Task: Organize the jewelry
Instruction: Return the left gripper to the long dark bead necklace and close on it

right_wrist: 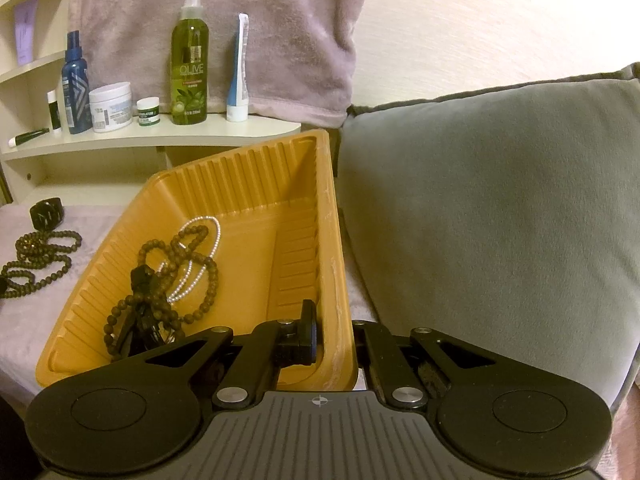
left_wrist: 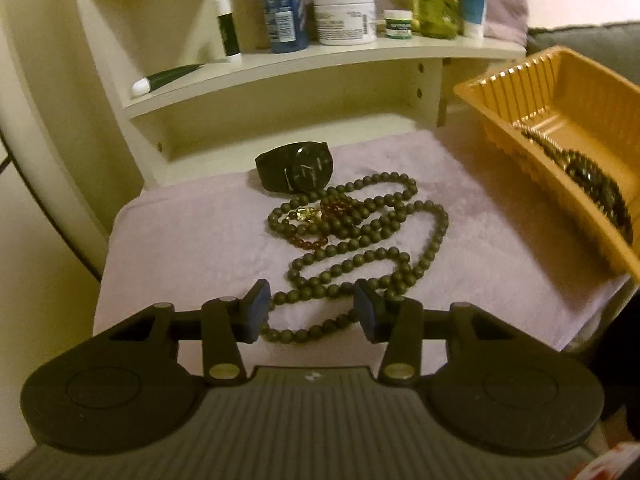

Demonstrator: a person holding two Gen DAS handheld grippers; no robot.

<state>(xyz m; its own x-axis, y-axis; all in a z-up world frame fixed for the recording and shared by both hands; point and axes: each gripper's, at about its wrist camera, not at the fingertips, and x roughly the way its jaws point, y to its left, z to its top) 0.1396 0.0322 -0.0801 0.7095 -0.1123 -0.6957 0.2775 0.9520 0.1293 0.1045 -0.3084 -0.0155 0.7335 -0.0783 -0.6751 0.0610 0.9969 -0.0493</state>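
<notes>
Landmark: the tray [right_wrist: 256, 184], tan moulded plastic, ribbed walls, tipped up on one side.

Progress, as judged from what lies where: roughly half done. Already in the tray: a brown bead strand [right_wrist: 200, 280], a fine pearl chain [right_wrist: 200, 264] and something dark with a black block, too tangled to name. Not yet in, on the towel [left_wrist: 180, 240] left of the tray: a long bead necklace [left_wrist: 360, 240], a black watch [left_wrist: 296, 172] beyond it, and, nested in its loops, a red bead bracelet [left_wrist: 316, 240] and a small gold piece [left_wrist: 306, 213].

Right gripper [right_wrist: 334, 340]: clenched on the tray's near wall, one finger inside, one outside, holding it tilted toward the towel.

Left gripper [left_wrist: 312, 312]: jaws parted, straddling the near loops of the necklace, well left of the tray. The blue pads [left_wrist: 258, 312] stand clear of the beads, so nothing is gripped.

Materials: necklace beads are round, matt, olive-brown, likely wood, strung loosely in overlapping coils. Red beads look glassy and translucent. The watch is glossy-faced with a stiff band, standing on edge. The towel is pale mauve plush, soft nap. Behind the tray is a grey cushion [right_wrist: 500, 200].

Likely next: close on the strand; loose coils may drag the red and gold bits along.
</notes>
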